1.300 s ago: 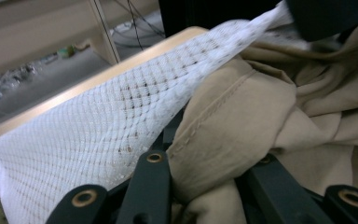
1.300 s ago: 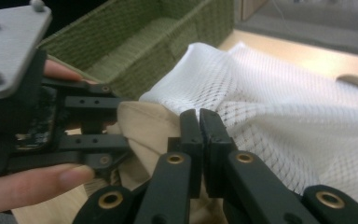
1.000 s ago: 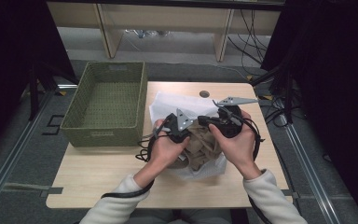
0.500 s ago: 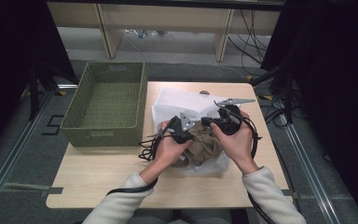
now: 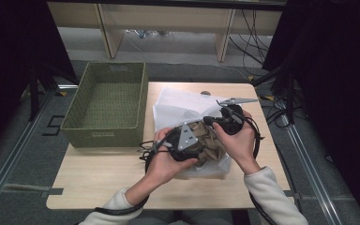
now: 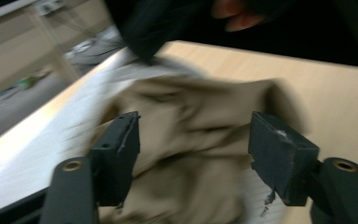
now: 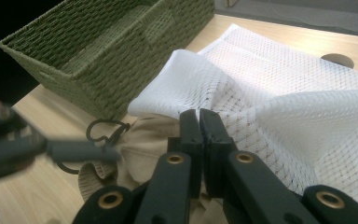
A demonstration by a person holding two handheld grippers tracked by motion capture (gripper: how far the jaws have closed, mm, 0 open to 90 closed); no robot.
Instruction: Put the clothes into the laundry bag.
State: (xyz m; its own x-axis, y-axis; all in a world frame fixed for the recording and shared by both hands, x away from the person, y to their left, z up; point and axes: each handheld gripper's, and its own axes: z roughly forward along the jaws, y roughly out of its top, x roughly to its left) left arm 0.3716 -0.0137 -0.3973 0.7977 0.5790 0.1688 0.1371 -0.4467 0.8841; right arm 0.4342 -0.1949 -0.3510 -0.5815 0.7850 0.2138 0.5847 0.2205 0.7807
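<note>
A tan garment [image 5: 212, 144] lies bunched partly inside a white mesh bag [image 5: 178, 105] at the middle of the table. My left gripper [image 5: 198, 141] is at the garment's left side. In the left gripper view its jaws [image 6: 193, 140] have just been opening and stand wide, with the garment [image 6: 186, 186] between them and the pads off it. My right gripper [image 5: 211, 121] is at the bag's mouth. In the right gripper view it [image 7: 199, 123] is shut on the mesh bag's [image 7: 279, 93] edge, above the garment [image 7: 144, 140].
A green woven basket [image 5: 108, 101] stands on the left of the wooden table [image 5: 103, 178], close to the bag. A black cable [image 5: 145, 152] trails from the left gripper across the tabletop. A round grommet [image 7: 338, 59] sits in the table behind the bag.
My left gripper's jaws have opened off the garment, and that hand has shifted a little right and nearer the person. The right gripper has stayed shut on the bag.
</note>
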